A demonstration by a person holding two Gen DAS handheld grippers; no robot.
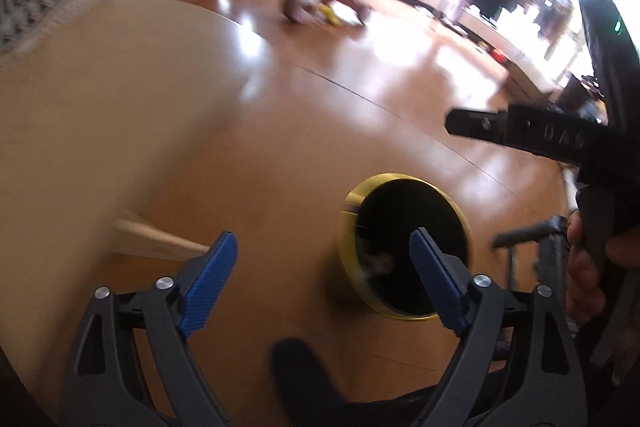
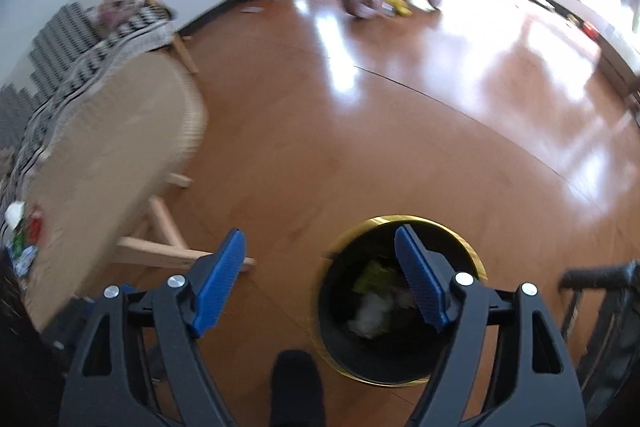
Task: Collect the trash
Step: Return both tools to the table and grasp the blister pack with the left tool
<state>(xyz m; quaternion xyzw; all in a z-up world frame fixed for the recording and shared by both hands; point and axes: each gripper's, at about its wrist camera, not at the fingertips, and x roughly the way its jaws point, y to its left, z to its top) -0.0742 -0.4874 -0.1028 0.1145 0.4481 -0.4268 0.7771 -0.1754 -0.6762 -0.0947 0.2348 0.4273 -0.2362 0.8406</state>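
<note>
**Operator:** As far as I can judge from both wrist views, one drop is done. The wooden surface (image 2: 112, 147) lies off to the left of my right gripper (image 2: 320, 283), and the black bin with the gold rim (image 2: 400, 303) sits on the floor just below and ahead of it, with crumpled trash (image 2: 372, 299) lying inside.

**Observer:** Are you carrying anything?

**Operator:** No. The right gripper stands wide apart with nothing between its blue pads. My left gripper (image 1: 324, 279) is spread wide and empty too, with the bin (image 1: 404, 247) just beyond its right finger.

**Observer:** What is left?

**Operator:** Small colourful scraps (image 2: 24, 231) at the near end of the surface, far left of the right gripper. They are too blurred to identify, but I take them for the remaining trash.
</note>
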